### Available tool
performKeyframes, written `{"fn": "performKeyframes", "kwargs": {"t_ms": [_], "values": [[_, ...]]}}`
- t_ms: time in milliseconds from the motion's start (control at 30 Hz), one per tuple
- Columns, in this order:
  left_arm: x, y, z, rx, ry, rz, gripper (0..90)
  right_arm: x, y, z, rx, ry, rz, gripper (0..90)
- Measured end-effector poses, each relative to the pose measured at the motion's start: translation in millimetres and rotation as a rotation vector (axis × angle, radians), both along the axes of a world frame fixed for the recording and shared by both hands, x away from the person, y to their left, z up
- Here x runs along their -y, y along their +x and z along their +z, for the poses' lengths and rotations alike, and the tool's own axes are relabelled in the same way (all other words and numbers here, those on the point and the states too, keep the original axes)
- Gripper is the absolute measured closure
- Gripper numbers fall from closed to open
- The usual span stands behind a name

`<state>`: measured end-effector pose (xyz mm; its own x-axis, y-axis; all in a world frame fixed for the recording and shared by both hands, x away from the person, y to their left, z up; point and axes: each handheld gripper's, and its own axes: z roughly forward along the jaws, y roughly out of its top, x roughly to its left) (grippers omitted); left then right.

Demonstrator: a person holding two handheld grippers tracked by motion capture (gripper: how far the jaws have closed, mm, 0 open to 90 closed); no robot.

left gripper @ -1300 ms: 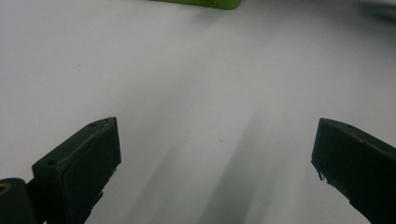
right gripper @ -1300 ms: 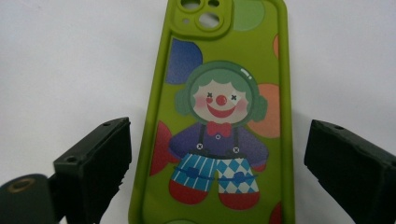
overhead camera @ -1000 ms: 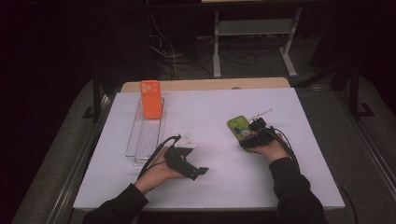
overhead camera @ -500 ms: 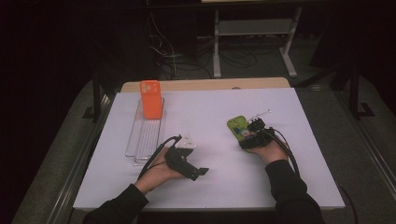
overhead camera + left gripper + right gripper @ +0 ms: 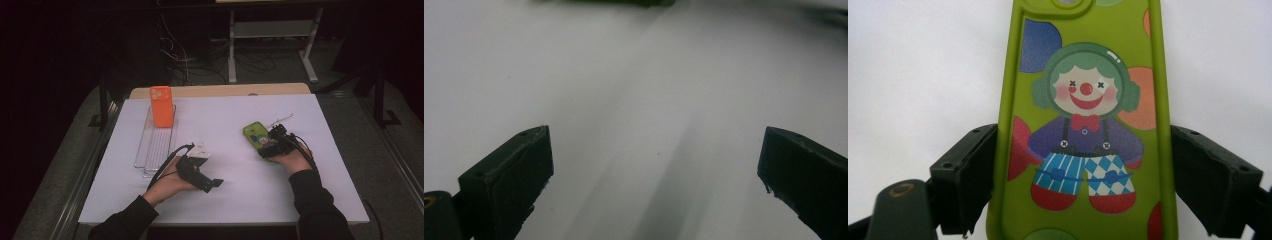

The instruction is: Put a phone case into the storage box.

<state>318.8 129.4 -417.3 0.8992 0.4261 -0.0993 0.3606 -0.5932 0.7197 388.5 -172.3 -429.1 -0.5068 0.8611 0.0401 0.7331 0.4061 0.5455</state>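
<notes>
A green phone case [image 5: 1088, 75] with a clown picture lies flat on the white table [image 5: 230, 200], right of centre. My right gripper [image 5: 1083, 180] straddles its near end, and both black pads touch the case's long sides. From above, the right gripper [image 5: 268, 145] sits at the near end of the green case [image 5: 254, 133]. My left gripper [image 5: 214, 184] rests low on the table near the front, pointing right. Its jaws stand wide apart, and the left gripper [image 5: 654, 165] has only bare white table between them. An orange phone case [image 5: 161, 106] stands upright at the far end of a clear rack [image 5: 155, 147].
The clear rack lies lengthwise at the table's left side, just beyond my left hand. A thin white stick [image 5: 280, 120] lies beyond the green case. Cables trail from both grippers. Dark floor and a metal stand [image 5: 272, 30] lie past the table's far edge.
</notes>
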Motion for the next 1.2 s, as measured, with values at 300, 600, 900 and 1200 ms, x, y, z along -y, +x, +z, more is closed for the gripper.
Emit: {"fn": "performKeyframes", "kwargs": {"t_ms": [300,600,900,1200], "values": [[6.0,10.3,22.3,-0.009,-0.025,-0.045,0.8,8.1,-3.4,31.3,0.013,0.037,0.163,15.2],[10.6,27.9,47.0,0.028,-0.012,-0.095,1.1,5.1,0.5,52.4,0.015,0.059,0.317,15.2],[7.4,34.1,53.9,0.066,-0.034,-0.136,1.1,-1.4,-9.3,50.8,0.022,0.07,0.466,15.2],[-2.2,34.8,55.5,0.065,-0.049,-0.175,1.1,-25.3,-24.8,47.8,0.032,0.026,0.654,15.2]]}}
